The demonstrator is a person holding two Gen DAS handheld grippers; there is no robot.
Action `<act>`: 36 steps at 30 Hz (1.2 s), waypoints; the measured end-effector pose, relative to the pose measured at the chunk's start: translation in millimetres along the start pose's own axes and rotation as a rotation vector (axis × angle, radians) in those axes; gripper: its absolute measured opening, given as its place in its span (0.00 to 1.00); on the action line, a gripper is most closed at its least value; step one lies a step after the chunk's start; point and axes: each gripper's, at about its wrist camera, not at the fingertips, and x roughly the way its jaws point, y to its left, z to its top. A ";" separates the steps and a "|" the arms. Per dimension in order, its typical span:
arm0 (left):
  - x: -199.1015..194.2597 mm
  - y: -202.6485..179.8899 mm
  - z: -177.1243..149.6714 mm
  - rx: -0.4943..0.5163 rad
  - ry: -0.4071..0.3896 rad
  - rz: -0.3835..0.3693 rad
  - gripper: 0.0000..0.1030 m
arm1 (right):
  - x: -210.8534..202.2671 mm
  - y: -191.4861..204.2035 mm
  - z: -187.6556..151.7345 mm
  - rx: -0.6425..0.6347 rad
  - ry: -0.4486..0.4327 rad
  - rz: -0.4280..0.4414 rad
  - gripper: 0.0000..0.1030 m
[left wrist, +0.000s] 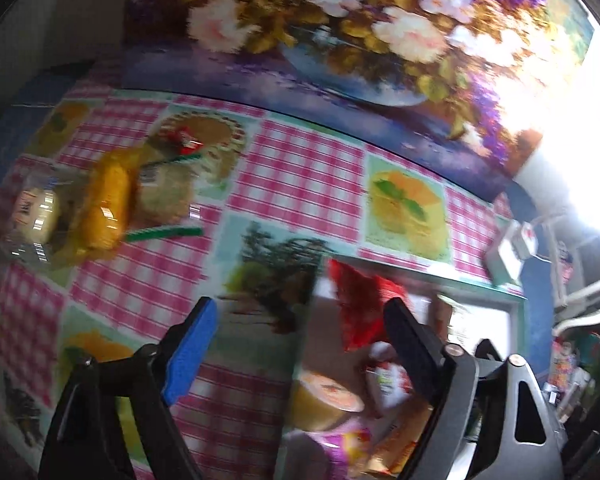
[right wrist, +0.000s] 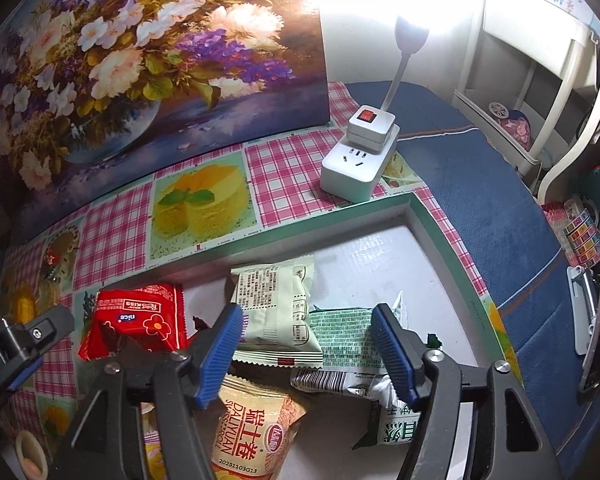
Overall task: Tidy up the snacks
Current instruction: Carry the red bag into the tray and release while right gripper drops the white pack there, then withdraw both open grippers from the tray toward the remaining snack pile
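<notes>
A green-rimmed white tray (right wrist: 416, 216) holds several snack packets: a red packet (right wrist: 140, 320), a pale green packet (right wrist: 276, 300), a dark green packet (right wrist: 344, 340) and an orange Swiss-roll packet (right wrist: 256, 436). My right gripper (right wrist: 308, 352) is open and empty just above them. My left gripper (left wrist: 296, 356) is open and empty over the tray's left edge, near the red packet (left wrist: 360, 300). On the tablecloth at far left lie a yellow packet (left wrist: 104, 200), two pale clear-wrapped snacks (left wrist: 36, 212) (left wrist: 164, 188) and a small red candy (left wrist: 184, 138). The left wrist view is blurred.
A floral painting (right wrist: 140, 60) stands along the back of the table. A white power strip with a lamp (right wrist: 360, 160) sits behind the tray. A blue surface (right wrist: 500, 220) and white shelving (right wrist: 540, 80) lie to the right.
</notes>
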 end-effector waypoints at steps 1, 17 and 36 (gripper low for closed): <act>-0.3 3.5 0.8 -0.003 -0.008 0.025 0.86 | 0.2 1.1 -0.1 -0.003 0.002 0.001 0.75; 9.6 69.3 -4.9 -0.101 0.030 0.246 0.96 | -10.9 36.4 -5.7 -0.062 -0.016 0.007 1.00; -14.1 173.0 -8.6 -0.249 0.020 0.436 0.96 | -44.1 159.4 -46.9 -0.314 -0.038 0.196 1.00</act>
